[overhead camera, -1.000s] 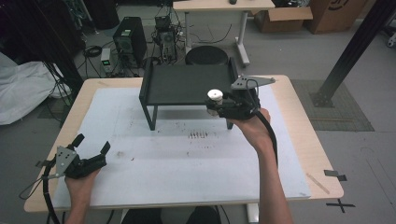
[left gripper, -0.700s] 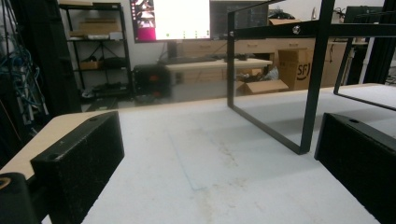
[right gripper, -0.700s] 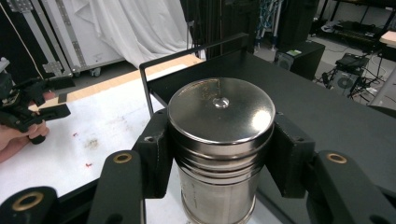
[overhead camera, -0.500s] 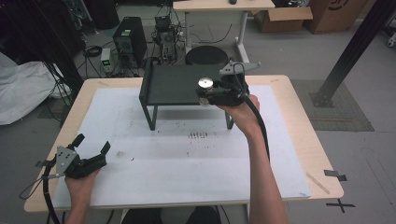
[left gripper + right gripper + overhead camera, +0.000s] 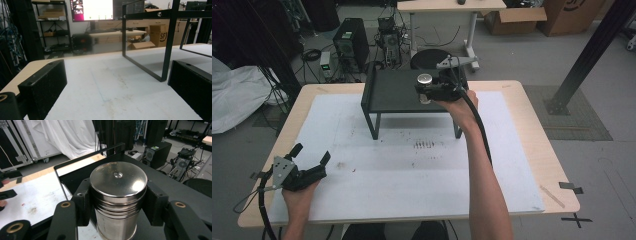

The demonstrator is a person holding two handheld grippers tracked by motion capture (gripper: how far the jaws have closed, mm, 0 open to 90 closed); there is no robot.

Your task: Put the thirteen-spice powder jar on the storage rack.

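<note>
- R gripper [image 5: 117,202] clamped on steel can [image 5: 118,195], jaws just under lid, over front edge of black shelf [image 5: 407,92].
- Can prob rigid, smooth, slippery; grip body not lid.
- L gripper [image 5: 309,156] wide open, empty, near table [image 5: 532,145] corner.

Your right claw [image 5: 426,89] with a metal canister [image 5: 425,80] over the black stand [image 5: 397,92]; left claw [image 5: 309,159] low on the tabletop [image 5: 522,150].
</note>
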